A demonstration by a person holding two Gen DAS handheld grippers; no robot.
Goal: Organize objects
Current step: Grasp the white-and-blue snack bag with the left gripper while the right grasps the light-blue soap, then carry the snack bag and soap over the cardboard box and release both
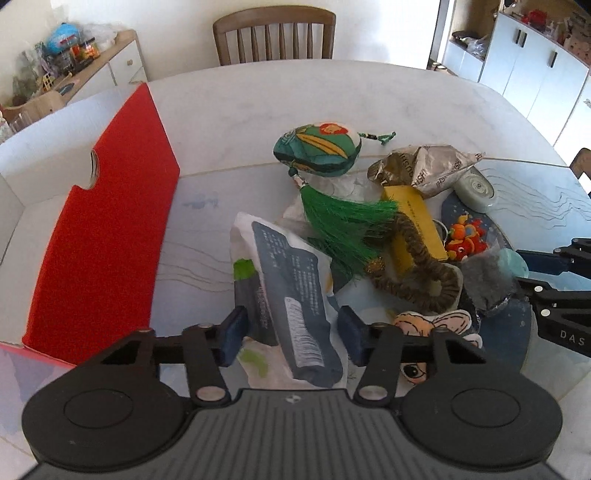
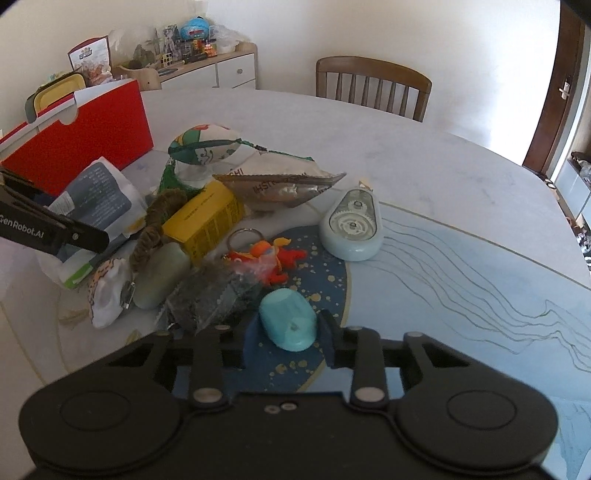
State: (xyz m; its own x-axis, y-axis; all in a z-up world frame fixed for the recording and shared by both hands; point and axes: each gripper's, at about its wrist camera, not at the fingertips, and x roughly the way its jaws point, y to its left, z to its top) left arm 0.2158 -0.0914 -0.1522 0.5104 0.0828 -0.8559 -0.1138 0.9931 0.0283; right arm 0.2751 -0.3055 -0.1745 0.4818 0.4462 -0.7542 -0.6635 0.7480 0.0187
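A pile of small objects lies on the table. My left gripper (image 1: 291,334) is open, its pads either side of a grey-blue and white packet (image 1: 291,291); whether they touch it is unclear. My right gripper (image 2: 290,338) has its pads against a light blue plastic piece (image 2: 288,319). The pile holds a green tasselled pouch (image 1: 317,149), a yellow box (image 1: 415,221), a silver foil bag (image 1: 424,168), an orange toy (image 2: 273,258) and a pale tape dispenser (image 2: 352,225). A red and white open box (image 1: 107,206) stands left of the pile.
A wooden chair (image 1: 275,35) stands at the table's far side. A cluttered sideboard (image 2: 207,62) is against the wall. White cabinets (image 1: 535,70) stand at the right. A blue patterned mat (image 2: 461,266) covers the near table.
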